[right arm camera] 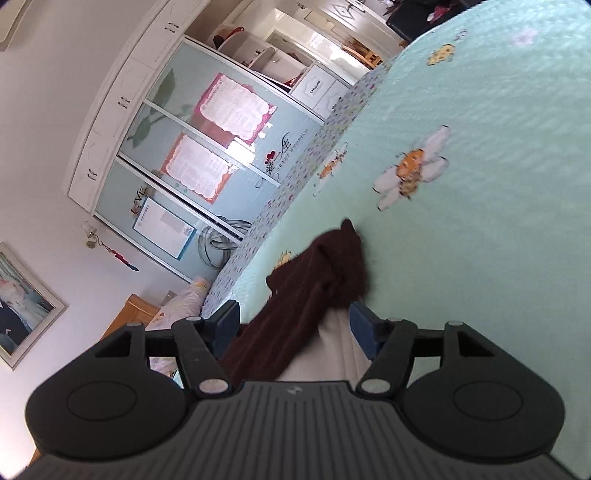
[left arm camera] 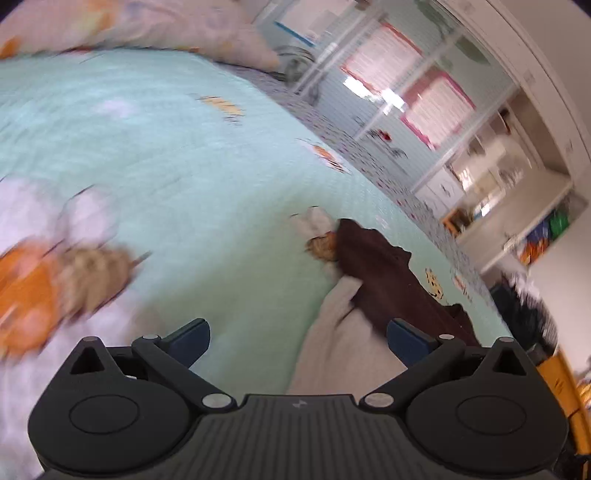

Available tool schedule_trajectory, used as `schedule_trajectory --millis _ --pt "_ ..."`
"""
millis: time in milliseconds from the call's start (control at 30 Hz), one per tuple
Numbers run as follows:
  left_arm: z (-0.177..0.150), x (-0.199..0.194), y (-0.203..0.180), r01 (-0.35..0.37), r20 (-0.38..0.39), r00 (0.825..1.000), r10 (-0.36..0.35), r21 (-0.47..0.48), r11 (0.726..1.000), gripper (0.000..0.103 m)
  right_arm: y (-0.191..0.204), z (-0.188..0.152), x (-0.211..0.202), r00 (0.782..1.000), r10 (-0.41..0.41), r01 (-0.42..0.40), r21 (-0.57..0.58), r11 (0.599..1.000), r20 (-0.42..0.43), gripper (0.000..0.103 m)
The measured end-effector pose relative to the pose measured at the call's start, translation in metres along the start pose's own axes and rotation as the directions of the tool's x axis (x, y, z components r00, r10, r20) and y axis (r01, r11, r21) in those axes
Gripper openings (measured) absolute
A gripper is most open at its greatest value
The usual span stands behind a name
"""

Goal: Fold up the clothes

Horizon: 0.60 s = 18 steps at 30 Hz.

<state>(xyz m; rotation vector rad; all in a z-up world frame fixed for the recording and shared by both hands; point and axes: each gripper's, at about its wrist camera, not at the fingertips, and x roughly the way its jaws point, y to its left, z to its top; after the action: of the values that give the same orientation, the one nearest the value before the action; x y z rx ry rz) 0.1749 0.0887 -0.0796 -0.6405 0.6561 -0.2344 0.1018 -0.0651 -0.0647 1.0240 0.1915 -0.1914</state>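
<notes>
Bed cover [left arm camera: 192,155]: mint green, quilted, printed with large flowers; spans both views. Wardrobe [right arm camera: 177,147]: sliding pale-blue doors with pink-framed posters, beyond the bed's edge. Pillow [left arm camera: 177,33]: pastel, at the far end of the bed. Beige garment [left arm camera: 343,332]: lies on the cover, partly under the dark brown garment [right arm camera: 314,280], which is bunched beside it. Left gripper [left arm camera: 297,332]: jaws spread wide, nothing between the pads, hovering over the cover by the beige cloth. Right gripper [right arm camera: 293,325]: jaws partly apart with both garments between them; pad contact probably absent, though the view is unclear.
</notes>
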Motion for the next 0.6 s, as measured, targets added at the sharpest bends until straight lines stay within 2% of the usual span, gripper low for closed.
schedule_trajectory --millis 67,167,267,367,433,500,600 --pt "-0.012 -0.021 0.016 0.005 0.024 1.000 -0.004 -0.049 0.999 0.102 0.006 -0.013 -0.005 1.000 0.022 -0.022 0.009 1.000 -0.018 0.068" --pt "-0.018 -0.041 0.024 -0.004 0.037 0.999 0.005 -0.037 0.999 0.102 0.013 -0.028 -0.013 0.998 0.034 -0.035 -0.012 0.999 -0.059 0.070" --pt "-0.015 -0.061 0.018 0.029 0.061 0.998 -0.029 0.000 1.000 0.102 0.018 -0.037 -0.021 0.997 0.029 -0.029 -0.004 1.000 -0.078 0.070" --pt "-0.011 -0.070 0.002 0.043 0.094 0.994 -0.051 0.081 0.996 0.102 0.034 -0.036 -0.016 0.996 0.049 -0.053 -0.057 0.997 -0.073 0.070" --pt "-0.009 -0.073 -0.009 0.040 0.112 0.992 -0.057 0.146 0.989 0.102 0.057 -0.030 -0.003 0.996 0.042 -0.056 -0.186 0.981 -0.080 0.070" --pt "-0.006 -0.072 -0.016 0.021 0.126 0.991 -0.048 0.209 0.978 0.102 0.080 -0.023 0.013 0.995 0.030 -0.059 -0.320 0.946 -0.096 0.070" --pt "-0.004 -0.069 -0.013 -0.024 0.149 0.989 -0.014 0.251 0.968 0.102 0.111 -0.005 0.052 0.980 0.038 -0.124 -0.447 0.886 -0.197 0.070"
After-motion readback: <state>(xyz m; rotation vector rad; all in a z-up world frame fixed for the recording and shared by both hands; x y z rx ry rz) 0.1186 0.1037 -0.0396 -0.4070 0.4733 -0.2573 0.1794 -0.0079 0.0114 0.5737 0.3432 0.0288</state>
